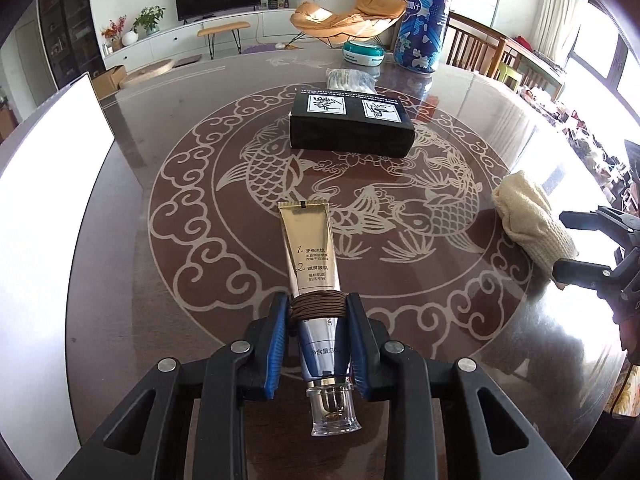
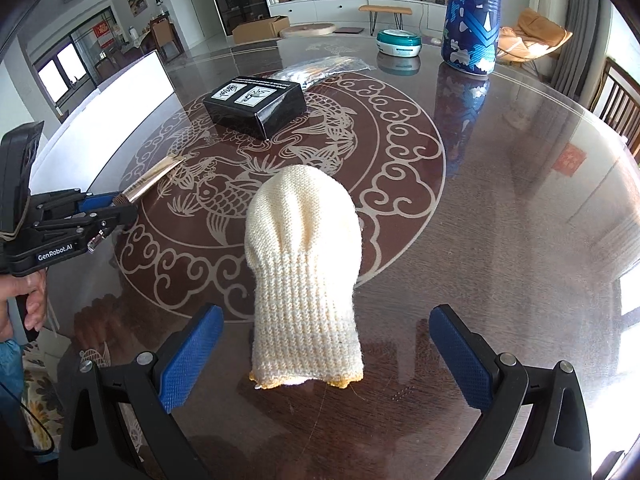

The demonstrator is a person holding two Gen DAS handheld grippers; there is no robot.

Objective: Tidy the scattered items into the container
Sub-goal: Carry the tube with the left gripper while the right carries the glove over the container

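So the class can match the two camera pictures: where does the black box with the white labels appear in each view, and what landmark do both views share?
Left wrist view: the black box lies upper centre, beyond the gold tube, on the table's fish pattern.
Right wrist view: it lies upper left of centre, beyond the cream knitted glove.
Shared landmark: the tall blue patterned can, standing upright at the far side of the table, right of the box.

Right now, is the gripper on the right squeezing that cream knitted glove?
No, the right gripper stands wide open, its blue pads apart on either side of the knitted glove lying on the table.
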